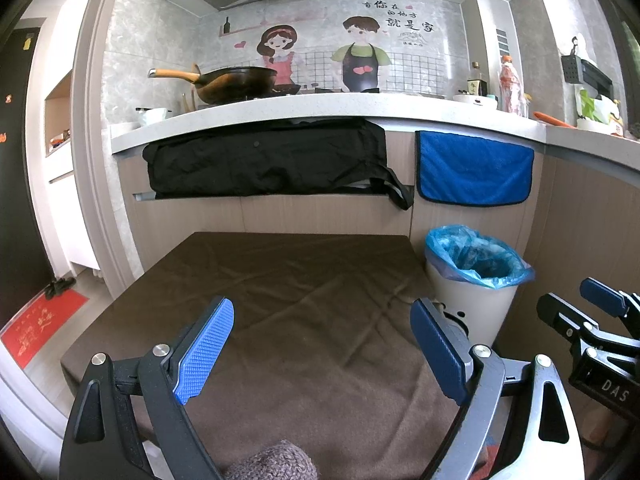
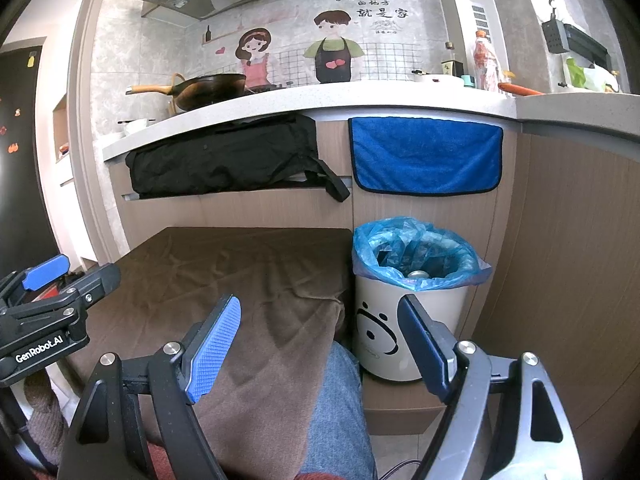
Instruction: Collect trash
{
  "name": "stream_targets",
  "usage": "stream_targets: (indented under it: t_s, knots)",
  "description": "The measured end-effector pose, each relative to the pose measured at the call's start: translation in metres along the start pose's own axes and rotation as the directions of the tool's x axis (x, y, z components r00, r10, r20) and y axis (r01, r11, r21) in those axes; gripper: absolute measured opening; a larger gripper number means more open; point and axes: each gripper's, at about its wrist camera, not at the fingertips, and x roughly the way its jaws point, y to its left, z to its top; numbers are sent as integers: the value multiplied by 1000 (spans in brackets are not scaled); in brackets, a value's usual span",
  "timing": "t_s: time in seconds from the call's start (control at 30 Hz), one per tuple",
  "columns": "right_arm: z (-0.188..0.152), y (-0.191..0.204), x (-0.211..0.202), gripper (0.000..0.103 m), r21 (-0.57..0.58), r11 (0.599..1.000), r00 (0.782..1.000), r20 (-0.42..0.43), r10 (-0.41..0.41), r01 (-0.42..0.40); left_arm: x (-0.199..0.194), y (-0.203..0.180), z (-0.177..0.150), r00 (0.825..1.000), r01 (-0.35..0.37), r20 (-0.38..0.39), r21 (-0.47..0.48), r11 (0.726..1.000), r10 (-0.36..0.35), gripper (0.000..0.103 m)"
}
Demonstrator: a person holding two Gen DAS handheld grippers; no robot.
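A: Left gripper (image 1: 322, 316), jaws spread wide with nothing between the blue pads, hangs over a brown cloth-covered table (image 1: 280, 280). The right one?

B: Right gripper (image 2: 320, 314), likewise released and empty, hovers at the table's right edge, above a knee in blue jeans (image 2: 340, 400). Its right finger overlaps the bin in this view; contact cannot be judged.

A: Where does the trash sit?

B: Inside the white trash bin (image 2: 380, 320), which has a bear face on its side and stands on the floor just beside the table. A blue plastic liner (image 2: 420, 240) is folded over the rim, and the top of a metal can (image 2: 418, 274) shows at the bottom. No loose trash appears on the cloth.

A: Behind that?

B: Wood-tone cabinets, with a black bag (image 1: 264, 160) and a blue towel (image 1: 474, 168) hanging from the edge of a pale countertop (image 1: 320, 106). A wok (image 1: 236, 82) rests on the stove, beneath a cartoon-couple backsplash (image 1: 320, 52).
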Motion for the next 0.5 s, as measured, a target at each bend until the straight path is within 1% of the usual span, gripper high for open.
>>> stream_targets:
  t_s: [0.1,0.5]
  knots:
    - [1,-1,-1,78,1,1000,1000,6,-3,3,2,1,0,1000,10,-12,3,1000,-10,90]
    - [2,0,-8,78,10,1000,999,22,-25,25,3,1,-2,999,33,-22,12,999,-33,90]
